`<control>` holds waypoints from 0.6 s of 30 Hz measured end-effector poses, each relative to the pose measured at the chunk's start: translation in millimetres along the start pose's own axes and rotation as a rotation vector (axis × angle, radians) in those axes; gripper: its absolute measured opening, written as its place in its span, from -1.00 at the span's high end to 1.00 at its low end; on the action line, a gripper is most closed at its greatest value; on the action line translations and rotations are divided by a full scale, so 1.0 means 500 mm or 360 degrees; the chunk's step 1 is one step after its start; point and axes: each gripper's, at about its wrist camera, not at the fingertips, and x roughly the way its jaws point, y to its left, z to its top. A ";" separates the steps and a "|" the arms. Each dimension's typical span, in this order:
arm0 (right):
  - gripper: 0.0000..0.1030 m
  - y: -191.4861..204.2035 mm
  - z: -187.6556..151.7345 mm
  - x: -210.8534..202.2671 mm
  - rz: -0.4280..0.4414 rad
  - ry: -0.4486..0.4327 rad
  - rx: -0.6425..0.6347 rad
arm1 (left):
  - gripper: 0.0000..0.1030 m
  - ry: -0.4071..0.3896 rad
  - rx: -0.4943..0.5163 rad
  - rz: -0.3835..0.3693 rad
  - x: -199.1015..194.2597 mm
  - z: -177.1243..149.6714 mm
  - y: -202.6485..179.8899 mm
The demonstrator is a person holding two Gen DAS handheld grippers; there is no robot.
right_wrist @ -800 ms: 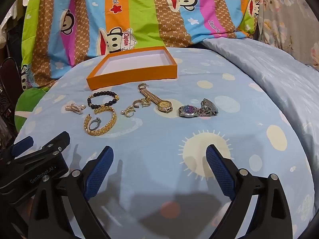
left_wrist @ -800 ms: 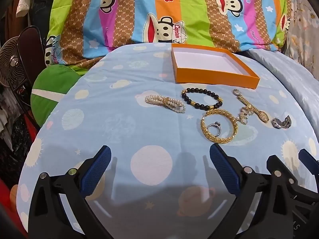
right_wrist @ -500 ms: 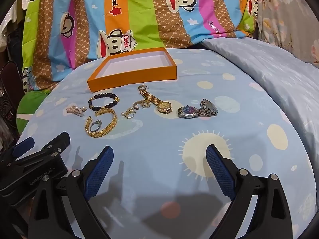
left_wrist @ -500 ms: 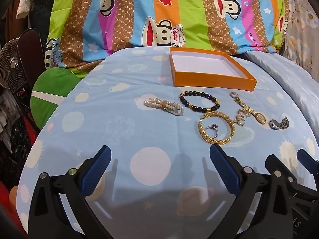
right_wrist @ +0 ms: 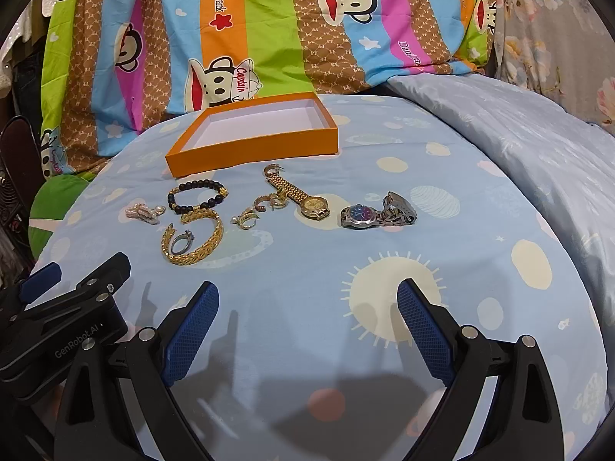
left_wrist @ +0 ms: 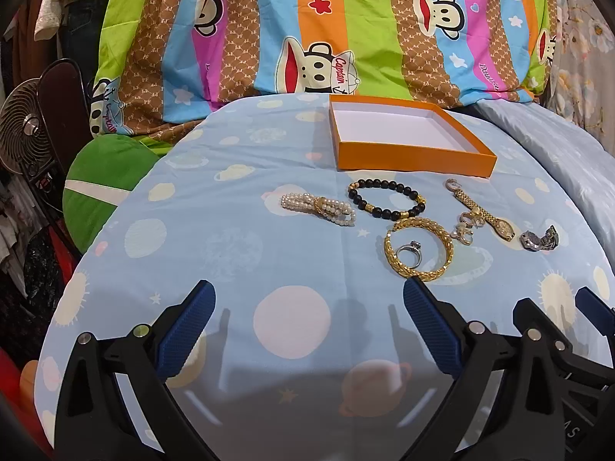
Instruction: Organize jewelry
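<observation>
A: Left wrist view, item by item?

B: Orange box (left_wrist: 413, 151), upper centre, empty. Below it on the bed sheet (left_wrist: 230, 253): pearl bracelet (left_wrist: 318, 209), black bead bracelet (left_wrist: 386, 203), gold bangle (left_wrist: 419, 249) with a silver ring (left_wrist: 409, 250) lying inside it, earrings (left_wrist: 466, 227), gold watch (left_wrist: 480, 209), silver watch (left_wrist: 538, 239) at right. Left claw (left_wrist: 307, 330), bottom of frame, spread wide, holding nothing.

A: Right wrist view?

B: Same stock, box at upper left, silver watch at centre. Right claw (right_wrist: 307, 330) likewise released and empty, well short of the pieces.

A: Step in hand?

B: Opening stage, I judge: nothing boxed yet. Next move calls for lowering one claw over a single piece, likely the silver watch, and closing on it without snagging neighbours.
</observation>
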 end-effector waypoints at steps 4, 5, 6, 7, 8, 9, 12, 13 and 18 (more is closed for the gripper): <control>-0.79 0.000 0.000 -0.001 -0.0006 0.0003 -0.0001 | -0.86 -0.0006 0.0005 0.0001 -0.003 0.001 0.001; -0.79 -0.001 0.000 -0.002 -0.0007 0.0006 -0.0002 | -0.86 -0.0014 0.0006 0.0003 -0.006 0.001 0.002; -0.79 -0.001 -0.001 -0.003 -0.0009 0.0010 -0.0002 | -0.86 -0.0025 0.0012 0.0013 -0.011 0.000 0.001; -0.79 -0.002 0.000 -0.003 -0.0014 0.0010 -0.0004 | -0.86 -0.0032 0.0019 0.0025 -0.012 0.001 0.000; -0.79 -0.003 -0.001 -0.004 -0.0020 0.0008 -0.0004 | -0.86 -0.0037 0.0027 0.0037 -0.013 0.001 -0.002; -0.79 -0.003 -0.002 -0.004 -0.0023 0.0009 -0.0004 | -0.86 -0.0039 0.0031 0.0046 -0.013 -0.001 -0.003; -0.79 -0.003 -0.002 -0.002 -0.0027 0.0015 -0.0005 | -0.86 -0.0035 0.0038 0.0063 -0.010 -0.001 -0.006; -0.79 -0.002 -0.003 -0.002 -0.0029 0.0014 -0.0006 | -0.86 -0.0034 0.0038 0.0064 -0.009 -0.002 -0.006; -0.79 -0.002 -0.003 -0.001 -0.0033 0.0011 -0.0005 | -0.86 -0.0033 0.0045 0.0076 -0.005 -0.005 -0.008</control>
